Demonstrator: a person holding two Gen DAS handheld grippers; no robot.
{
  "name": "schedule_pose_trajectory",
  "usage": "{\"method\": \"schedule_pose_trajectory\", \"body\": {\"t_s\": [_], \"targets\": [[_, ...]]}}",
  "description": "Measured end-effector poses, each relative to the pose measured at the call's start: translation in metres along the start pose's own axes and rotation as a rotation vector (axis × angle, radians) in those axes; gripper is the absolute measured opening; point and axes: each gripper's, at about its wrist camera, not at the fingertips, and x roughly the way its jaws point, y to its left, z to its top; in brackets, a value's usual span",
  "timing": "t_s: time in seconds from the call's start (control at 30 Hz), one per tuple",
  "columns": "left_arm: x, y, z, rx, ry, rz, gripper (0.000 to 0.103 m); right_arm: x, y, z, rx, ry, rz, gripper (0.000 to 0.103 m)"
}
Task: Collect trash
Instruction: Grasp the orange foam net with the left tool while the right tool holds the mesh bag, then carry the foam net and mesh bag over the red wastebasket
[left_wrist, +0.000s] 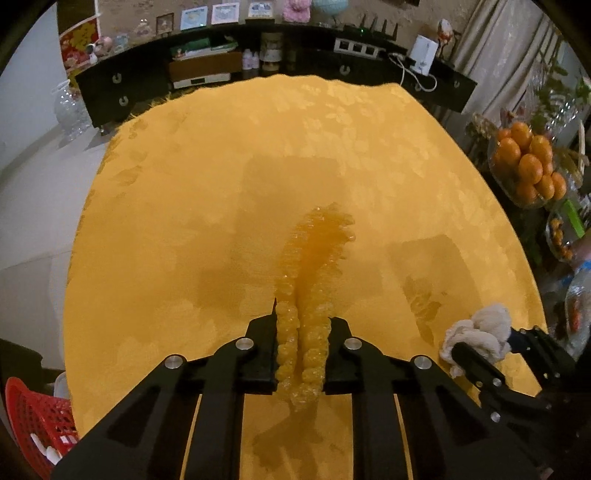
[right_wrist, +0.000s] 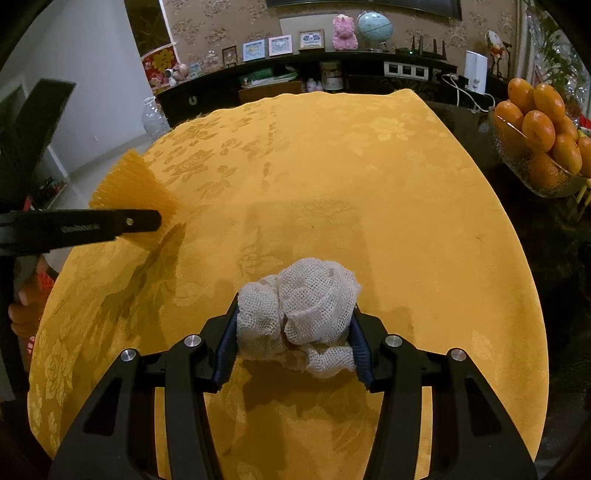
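Note:
My left gripper (left_wrist: 303, 334) is shut on a folded, pleated orange paper cup liner (left_wrist: 314, 273) and holds it above the yellow tablecloth (left_wrist: 221, 184). In the right wrist view the liner (right_wrist: 136, 192) fans out from the left gripper at the left. My right gripper (right_wrist: 293, 328) is shut on a crumpled white gauze cloth (right_wrist: 299, 314), held just above the tablecloth (right_wrist: 369, 166). In the left wrist view the cloth (left_wrist: 476, 332) and right gripper sit at the lower right.
A red plastic basket (left_wrist: 33, 417) stands below the table's left edge. A glass bowl of oranges (right_wrist: 543, 136) stands at the right. A dark cabinet (left_wrist: 295, 70) with frames and ornaments runs behind the table.

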Motion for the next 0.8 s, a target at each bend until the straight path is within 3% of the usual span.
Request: {"method": "schedule_pose_trajectory", "body": {"t_s": [0.43, 0.8], "targets": [[-0.072, 0.020, -0.041, -0.034, -0.075, -0.008, 0.013, 0.002, 0.006, -0.003, -0.026, -0.006, -0.031, 0.050], [-0.137, 0.074, -0.092, -0.133, -0.130, 0.051, 0.013, 0.000, 0.017, -0.009, -0.076, -0.003, -0.090, 0.050]]}}
